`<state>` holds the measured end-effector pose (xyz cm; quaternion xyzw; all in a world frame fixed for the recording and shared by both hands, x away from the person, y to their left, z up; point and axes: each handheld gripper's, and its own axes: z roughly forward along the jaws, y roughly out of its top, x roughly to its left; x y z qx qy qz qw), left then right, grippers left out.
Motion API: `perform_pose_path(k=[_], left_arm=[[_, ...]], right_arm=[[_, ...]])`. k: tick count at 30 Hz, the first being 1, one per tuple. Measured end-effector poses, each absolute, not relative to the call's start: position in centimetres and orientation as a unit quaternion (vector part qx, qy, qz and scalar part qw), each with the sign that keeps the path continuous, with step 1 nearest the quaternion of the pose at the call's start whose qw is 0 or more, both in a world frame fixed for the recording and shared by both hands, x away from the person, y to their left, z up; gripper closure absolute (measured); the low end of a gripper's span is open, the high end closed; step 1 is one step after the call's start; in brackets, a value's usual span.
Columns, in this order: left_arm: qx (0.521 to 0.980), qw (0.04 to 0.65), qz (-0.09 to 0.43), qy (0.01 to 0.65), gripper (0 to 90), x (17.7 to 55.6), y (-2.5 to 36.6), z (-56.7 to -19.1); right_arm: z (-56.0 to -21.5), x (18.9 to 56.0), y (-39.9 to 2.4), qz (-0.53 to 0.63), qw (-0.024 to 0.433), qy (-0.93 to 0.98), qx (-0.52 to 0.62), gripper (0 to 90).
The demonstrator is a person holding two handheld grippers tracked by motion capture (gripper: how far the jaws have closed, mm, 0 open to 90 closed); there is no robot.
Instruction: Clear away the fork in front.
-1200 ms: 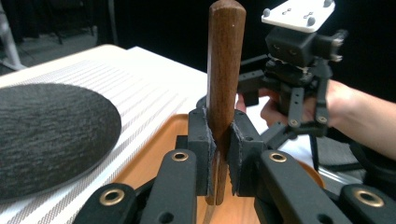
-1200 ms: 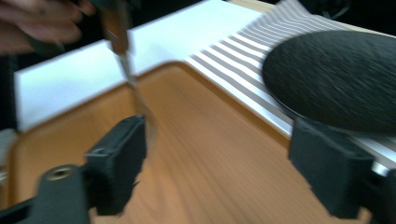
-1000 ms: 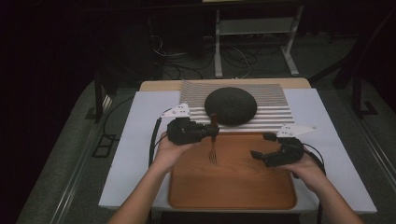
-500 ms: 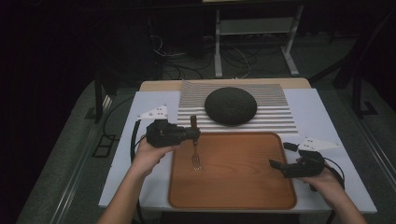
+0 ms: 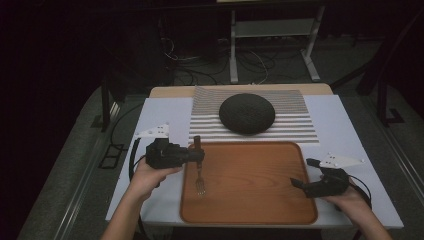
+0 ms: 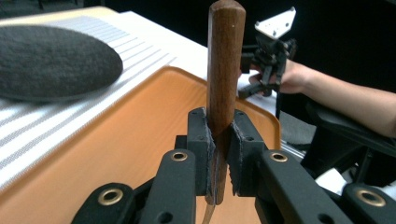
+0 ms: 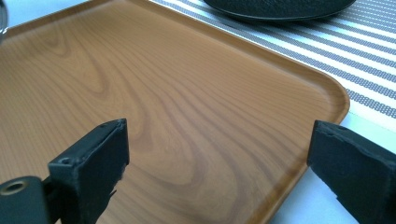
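The wooden handle of a fork (image 6: 225, 70) was pinched between the fingers (image 6: 201, 140) of the left gripper (image 5: 196, 155), the pads pressed against either side of it. In the high view the fork (image 5: 199, 176) was seen hanging tines down over the left part of a wooden tray (image 5: 260, 200), the tines close to its surface; contact could not be told. The left gripper was held at the tray's left edge by a hand (image 5: 147, 175).

The fingers (image 7: 93, 154) of the right gripper (image 5: 307, 177) were spread wide with nothing between them, having just been opening. They were placed at the tray's right edge, pointing in over its bare surface (image 7: 154, 93).

Apart from the fork above it, nothing lay in the tray. Beyond it a striped mat (image 5: 300, 117) was spread on the white-covered counter (image 5: 160, 112), and a dark round dome-shaped object (image 5: 247, 113) was resting on the mat.
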<state>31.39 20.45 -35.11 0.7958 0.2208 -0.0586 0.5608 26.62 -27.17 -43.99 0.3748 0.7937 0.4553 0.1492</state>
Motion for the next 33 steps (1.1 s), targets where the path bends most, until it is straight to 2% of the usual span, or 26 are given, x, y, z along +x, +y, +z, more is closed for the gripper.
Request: perform_pose_path(k=[9,20,33], left_arm=[[0.8,0.552,-0.057,0.228,79.4,31.8,20.7,-36.7],[0.803,0.538,0.003,0.258,72.7,33.6,20.9,-38.6],[0.808,0.509,0.001,0.296,65.9,34.9,20.2,-41.3]], right_arm=[[-44.0,26.7,-27.0,0.451,0.151,0.797,0.373,5.6],[-44.2,26.8,-26.7,0.443,0.155,0.801,0.372,5.6],[-44.2,26.8,-26.7,0.439,0.156,0.803,0.371,5.6]])
